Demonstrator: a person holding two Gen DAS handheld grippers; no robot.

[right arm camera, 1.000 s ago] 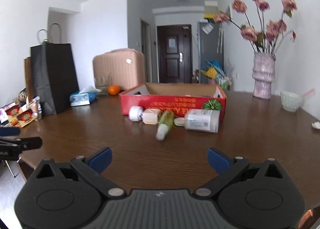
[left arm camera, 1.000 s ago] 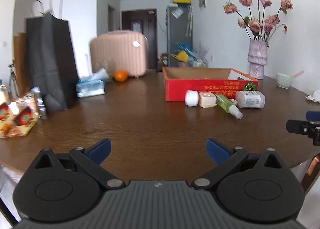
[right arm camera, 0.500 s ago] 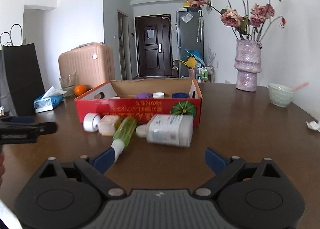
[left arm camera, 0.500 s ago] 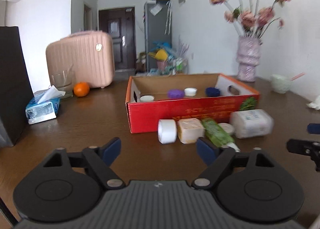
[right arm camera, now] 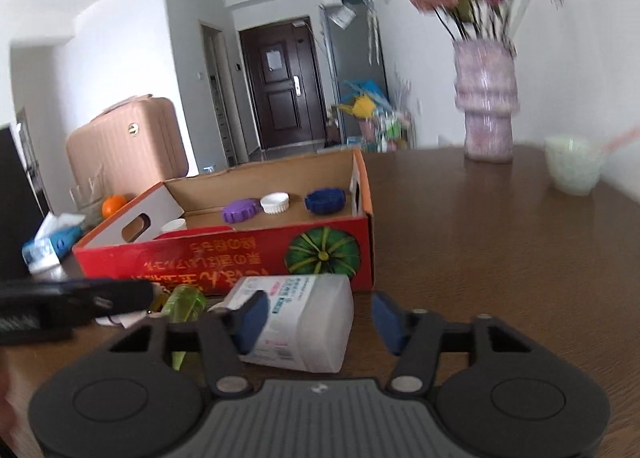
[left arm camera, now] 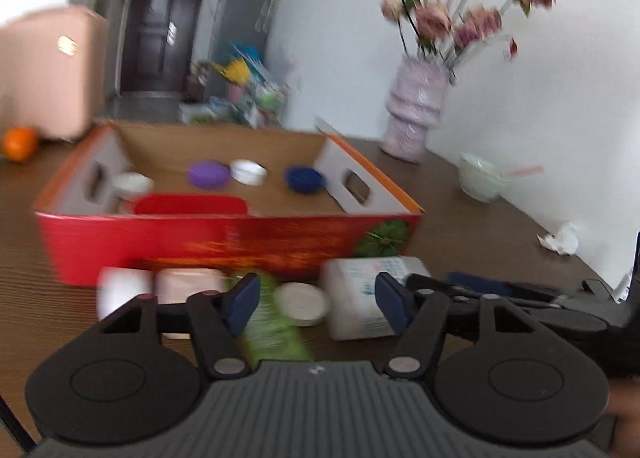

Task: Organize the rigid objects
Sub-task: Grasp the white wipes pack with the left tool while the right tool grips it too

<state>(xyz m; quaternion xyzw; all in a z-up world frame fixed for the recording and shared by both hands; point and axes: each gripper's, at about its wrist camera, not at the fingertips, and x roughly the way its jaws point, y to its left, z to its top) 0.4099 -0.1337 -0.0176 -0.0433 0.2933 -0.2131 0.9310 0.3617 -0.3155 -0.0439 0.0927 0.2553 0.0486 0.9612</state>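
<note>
- Both my grippers are low over the brown table (right arm camera: 500, 242), in front of the red cardboard box (right arm camera: 224, 258). I judge the step is to pick up the loose things in front of this box and put them inside.
- The right gripper (right arm camera: 316, 318) is wide open and holds nothing. The white plastic bottle (right arm camera: 304, 318) lies on its side just before it; the left pad is in front of the bottle and the right pad stands free beside it.
- To grip well, I would move the right gripper a little to the left, so the bottle body sits between both pads, and close across the narrow side.
- The left gripper (left arm camera: 316, 302) is also open and empty. Between its pads I see a small white round lid (left arm camera: 302, 304) and the green bottle (left arm camera: 272, 326), which lies on its side.
- Left of these are a pale square block (left arm camera: 188, 284) and a white roll (left arm camera: 122, 290), both touching or nearly touching the box wall; the picture is blurred there.
- The 2 grippers are close to each other, so I would move only 1 at a time.
- In the box already lie a purple cap (right arm camera: 241, 211), a white cap (right arm camera: 275, 203) and a blue cap (right arm camera: 325, 200).
</note>
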